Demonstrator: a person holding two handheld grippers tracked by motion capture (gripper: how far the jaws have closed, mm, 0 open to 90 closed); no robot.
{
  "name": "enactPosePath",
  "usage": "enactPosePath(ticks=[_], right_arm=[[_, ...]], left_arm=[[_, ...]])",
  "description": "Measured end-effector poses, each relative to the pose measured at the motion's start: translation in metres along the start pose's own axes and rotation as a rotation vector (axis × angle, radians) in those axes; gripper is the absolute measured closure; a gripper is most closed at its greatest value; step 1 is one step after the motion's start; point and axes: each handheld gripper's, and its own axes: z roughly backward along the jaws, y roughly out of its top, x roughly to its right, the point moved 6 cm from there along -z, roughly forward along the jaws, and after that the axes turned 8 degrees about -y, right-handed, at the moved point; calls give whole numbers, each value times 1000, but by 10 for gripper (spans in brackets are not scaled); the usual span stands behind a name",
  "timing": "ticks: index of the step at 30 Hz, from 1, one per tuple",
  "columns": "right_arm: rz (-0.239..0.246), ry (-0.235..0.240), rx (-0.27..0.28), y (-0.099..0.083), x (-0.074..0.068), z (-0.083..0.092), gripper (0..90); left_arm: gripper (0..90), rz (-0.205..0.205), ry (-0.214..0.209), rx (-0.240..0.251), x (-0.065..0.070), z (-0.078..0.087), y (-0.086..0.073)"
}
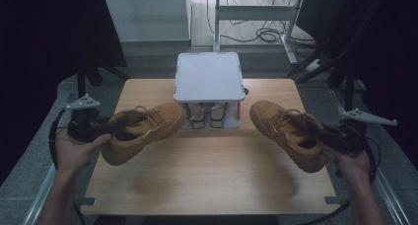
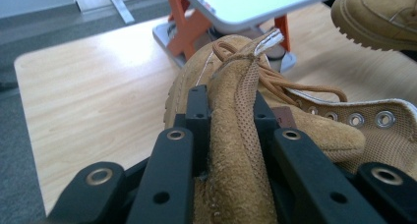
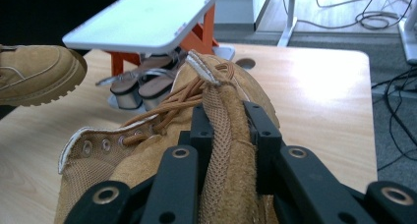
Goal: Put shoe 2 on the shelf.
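Gripping tan boots by collars: left gripper (image 1: pixel 109 127) left boot (image 1: pixel 148 131), right gripper (image 1: pixel 319 134) right boot (image 1: pixel 283 129).

No readable text, label, brand, number or sign in any view. The small brown tag (image 2: pixel 283 117) on the left boot (image 2: pixel 295 130), just beside the eyelets, is blank or too blurred to read. The white rack top (image 1: pixel 209 77) behind the boots carries no print.
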Motion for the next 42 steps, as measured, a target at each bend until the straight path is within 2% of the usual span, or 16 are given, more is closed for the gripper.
enactPosePath(ticks=[5, 9, 20, 25, 26, 32, 33, 34, 35, 36, 38, 42], right_arm=[[-7, 2, 25, 11, -2, 4, 772], [-4, 6, 32, 15, -5, 6, 772], [-8, 15, 59, 25, -10, 9, 772], [-21, 17, 97, 38, -10, 17, 773], [-18, 13, 107, 45, -12, 18, 773], [-10, 11, 135, 74, -23, 12, 773], [-10, 11, 135, 74, -23, 12, 773], [-11, 14, 144, 88, -28, 5, 773], [-11, 14, 145, 92, -30, 3, 772], [-11, 14, 145, 92, -30, 3, 772], [-10, 14, 154, 109, -40, -10, 772], [-20, 12, 158, 123, -50, -26, 771]], left_arm=[[774, -12, 12, 5, 2, 11, 11], [774, -19, 14, 0, 3, 16, 12], [774, -7, 3, 50, 1, 36, 17], [774, -3, -8, 82, -1, 47, 29], [775, -3, -9, 93, -1, 48, 38], [774, 18, -9, 147, -6, 39, 72], [774, 18, -9, 147, -6, 39, 72], [774, 31, -9, 170, -9, 32, 84], [774, 37, -9, 184, -10, 28, 90], [774, 37, -9, 184, -10, 28, 90], [774, 56, -10, 206, -13, 18, 102], [774, 99, -22, 230, -19, -5, 120]])
